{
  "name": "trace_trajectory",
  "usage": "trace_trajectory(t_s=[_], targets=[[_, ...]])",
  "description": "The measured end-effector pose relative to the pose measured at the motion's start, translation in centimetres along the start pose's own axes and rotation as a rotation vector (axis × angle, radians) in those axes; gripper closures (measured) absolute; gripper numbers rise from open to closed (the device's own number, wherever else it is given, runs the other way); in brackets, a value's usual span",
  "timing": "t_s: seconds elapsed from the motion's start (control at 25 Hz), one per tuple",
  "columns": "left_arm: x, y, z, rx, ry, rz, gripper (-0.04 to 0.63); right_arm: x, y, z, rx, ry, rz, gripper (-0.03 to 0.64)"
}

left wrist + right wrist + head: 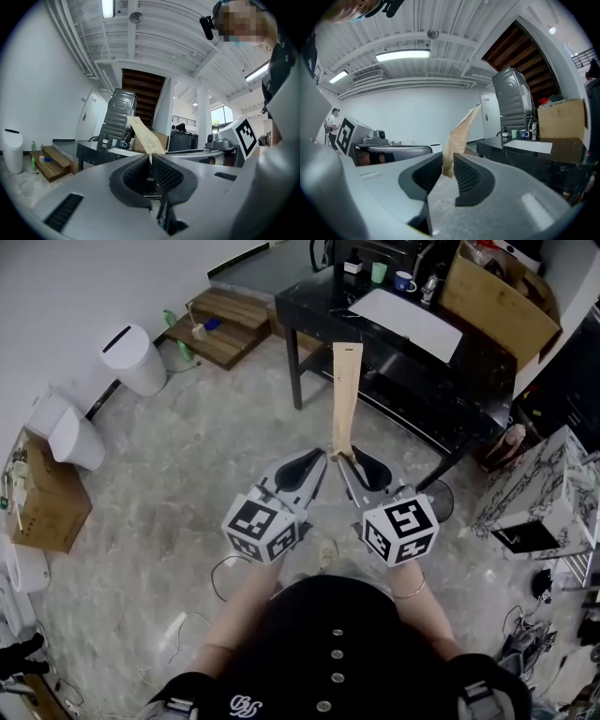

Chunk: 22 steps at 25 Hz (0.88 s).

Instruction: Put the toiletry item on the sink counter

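Left tool and right tool are both pinching the bottom end of a tan packet, which is sticking up just beyond their tips. Seemingly they are carrying it; next it needs taking forward to the black tabletop, well ahead.

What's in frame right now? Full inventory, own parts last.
packet: 1, tan, upright at centre, lower end held by both tools
counter: 1, black, ahead of the packet
sink: 1, white, on the counter top
mug: 1, blue, counter's far edge
cup: 1, green, left of the mug
cardboard box: 1, brown, counter's right end
bin: 1, white, by the left wall
wooden step: 1, brown, far left
left tool: 1, grey, shut on packet
right tool: 1, grey, shut on packet
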<state>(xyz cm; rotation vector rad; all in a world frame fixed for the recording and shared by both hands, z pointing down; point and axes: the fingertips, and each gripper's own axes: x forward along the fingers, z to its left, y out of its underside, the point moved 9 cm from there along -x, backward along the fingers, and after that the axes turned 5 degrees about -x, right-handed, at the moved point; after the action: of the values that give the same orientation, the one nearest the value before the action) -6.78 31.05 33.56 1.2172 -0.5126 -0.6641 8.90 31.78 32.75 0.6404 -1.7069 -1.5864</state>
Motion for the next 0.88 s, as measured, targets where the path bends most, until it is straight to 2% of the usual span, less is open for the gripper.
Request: trace_trajectory(t_s=[0.2,0.48,0.88], targets=[[4.0,-0.2,2.2,-0.03,-0.021,-0.014,0.572,2.5,-0.2,-3.9,-0.015,-0.065,0.005,0.54],[8.7,-0.6,3.7,-0.043,-0.037,-0.004,0.572,4.4,0.2,-9.1,-0.008,-0.072,0.043,0.54],[12.2,-0.3,6.2,-0.059,-0.033,0.038,0.572,6.7,0.7,-12.3,0.04,-0.05,0.025,0.538]])
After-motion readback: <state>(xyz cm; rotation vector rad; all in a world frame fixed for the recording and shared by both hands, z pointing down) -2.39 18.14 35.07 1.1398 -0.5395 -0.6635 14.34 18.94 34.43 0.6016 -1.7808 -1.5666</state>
